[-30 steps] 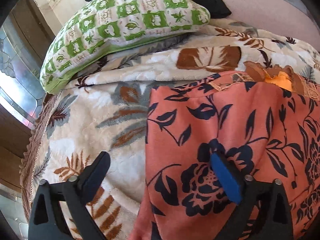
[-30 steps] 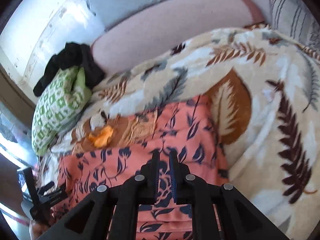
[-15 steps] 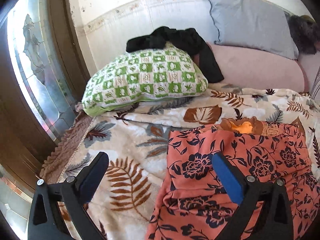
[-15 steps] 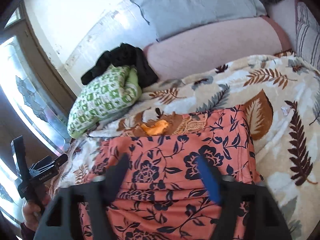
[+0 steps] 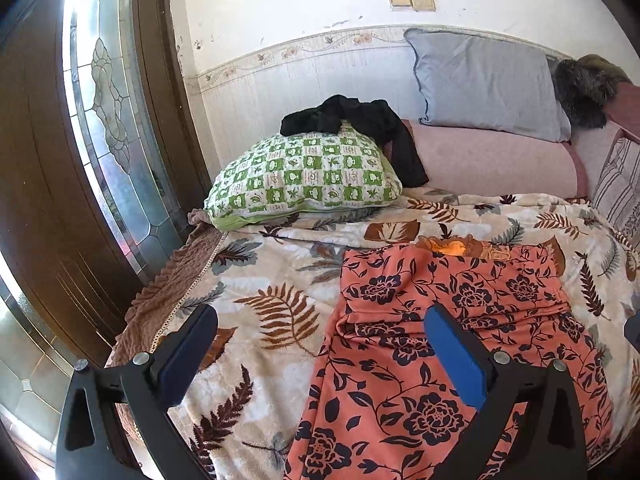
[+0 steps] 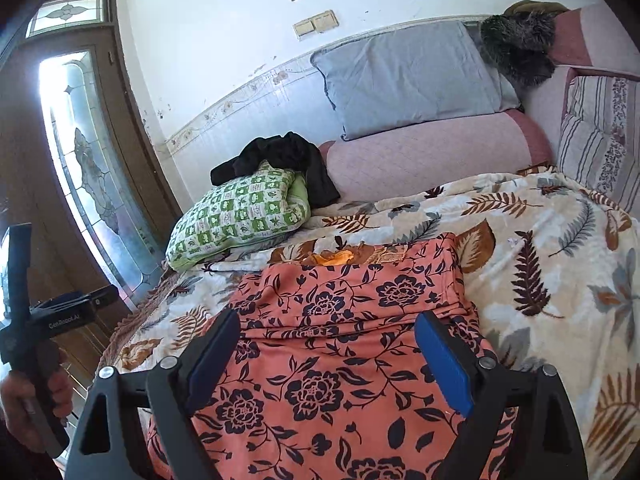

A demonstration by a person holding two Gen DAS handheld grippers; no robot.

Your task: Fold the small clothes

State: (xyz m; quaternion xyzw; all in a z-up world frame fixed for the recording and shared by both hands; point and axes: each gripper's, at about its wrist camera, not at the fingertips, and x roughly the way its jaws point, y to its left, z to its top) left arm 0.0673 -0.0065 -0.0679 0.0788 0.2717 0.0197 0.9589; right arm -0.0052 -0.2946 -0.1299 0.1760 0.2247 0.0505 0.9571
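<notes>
An orange garment with dark flowers (image 5: 440, 340) (image 6: 340, 352) lies on the leaf-patterned blanket (image 5: 272, 300) (image 6: 540, 280), its far part folded over the near part. Behind it a small brown and orange cloth (image 5: 460, 247) (image 6: 332, 258) peeks out. My left gripper (image 5: 322, 320) stands open above the garment's left edge, nothing between its fingers. My right gripper (image 6: 327, 326) stands open above the garment, holding nothing. The left tool (image 6: 24, 320), held in a hand, shows at the left edge of the right wrist view.
A green checked pillow (image 5: 304, 176) (image 6: 240, 216) with a black garment (image 5: 360, 124) (image 6: 280, 156) on top lies at the bed's far left. A grey pillow (image 5: 484, 84) and pink bolster (image 5: 492, 160) lie along the wall. A wooden door with glass (image 5: 100, 140) stands left.
Both grippers have pulled back and up from the garment. The right gripper, shut a second ago, has opened wide. The garment stays folded on the blanket.
</notes>
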